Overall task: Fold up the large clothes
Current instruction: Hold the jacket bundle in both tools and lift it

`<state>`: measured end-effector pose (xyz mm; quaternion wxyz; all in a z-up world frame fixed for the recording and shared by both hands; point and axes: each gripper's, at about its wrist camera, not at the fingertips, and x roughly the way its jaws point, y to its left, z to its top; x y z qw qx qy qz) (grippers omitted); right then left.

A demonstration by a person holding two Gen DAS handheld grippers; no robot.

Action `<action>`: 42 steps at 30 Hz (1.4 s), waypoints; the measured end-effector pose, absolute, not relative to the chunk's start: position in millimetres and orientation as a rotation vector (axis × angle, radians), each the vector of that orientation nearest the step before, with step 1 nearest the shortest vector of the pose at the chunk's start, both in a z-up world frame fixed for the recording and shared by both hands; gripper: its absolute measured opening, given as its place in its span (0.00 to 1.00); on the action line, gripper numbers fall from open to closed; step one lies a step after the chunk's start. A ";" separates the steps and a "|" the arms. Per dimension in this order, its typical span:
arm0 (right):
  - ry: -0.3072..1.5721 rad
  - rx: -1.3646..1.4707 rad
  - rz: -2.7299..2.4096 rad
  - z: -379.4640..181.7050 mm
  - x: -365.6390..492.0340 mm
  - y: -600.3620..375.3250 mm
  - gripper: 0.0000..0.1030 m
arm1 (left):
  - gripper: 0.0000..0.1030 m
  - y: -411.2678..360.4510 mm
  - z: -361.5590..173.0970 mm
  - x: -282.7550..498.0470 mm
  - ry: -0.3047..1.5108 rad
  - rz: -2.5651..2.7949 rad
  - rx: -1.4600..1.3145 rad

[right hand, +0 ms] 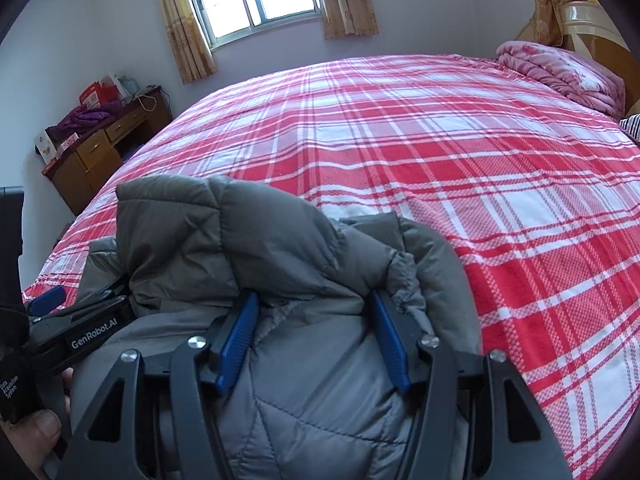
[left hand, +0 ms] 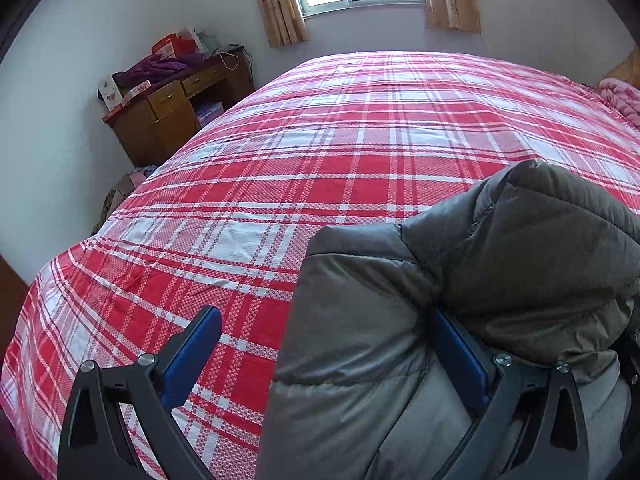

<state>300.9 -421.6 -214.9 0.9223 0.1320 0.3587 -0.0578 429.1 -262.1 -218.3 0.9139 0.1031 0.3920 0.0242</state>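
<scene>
Jacket (right hand: 280, 248): bunched on the bed (right hand: 480, 168), between and ahead of both fingers.
Left gripper (left hand: 324, 356): spread wide, not pinching.
Right gripper (right hand: 316, 340): half-spread, grip uncertain.
Technique: lay flat, smooth before folding.

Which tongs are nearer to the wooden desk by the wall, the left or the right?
Left. The left tongs hang over the bed's side toward the wooden desk, at the grey puffer jacket's edge. The right tongs straddle the jacket farther from it.
</scene>
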 end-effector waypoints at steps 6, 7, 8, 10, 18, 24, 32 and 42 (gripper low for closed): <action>0.754 0.254 -0.132 -215.5 303.8 -418.3 0.59 | 0.99 -261.3 -219.9 430.5 0.812 0.047 0.211; 0.756 0.251 -0.134 -215.8 304.1 -418.2 0.59 | 0.99 -261.5 -220.2 431.2 0.813 0.046 0.210; 0.759 0.247 -0.136 -216.0 304.5 -417.6 0.59 | 0.99 -261.3 -220.4 431.5 0.815 0.045 0.209; 0.764 0.241 -0.138 -216.3 305.4 -416.8 0.59 | 0.99 -261.2 -220.5 432.1 0.818 0.043 0.208; 0.768 0.229 -0.147 -217.1 306.8 -415.1 0.60 | 0.99 -262.1 -221.6 431.3 0.813 0.045 0.208; 0.774 0.214 -0.155 -217.0 307.9 -413.5 0.61 | 0.99 -262.7 -222.0 431.1 0.813 0.044 0.209; 0.773 0.212 -0.156 -217.1 308.8 -412.6 0.61 | 0.99 -263.7 -221.9 431.7 0.815 0.043 0.210; 0.695 0.275 -0.146 -180.5 253.3 -410.0 0.71 | 0.99 -213.9 -174.1 366.8 0.843 -0.174 0.035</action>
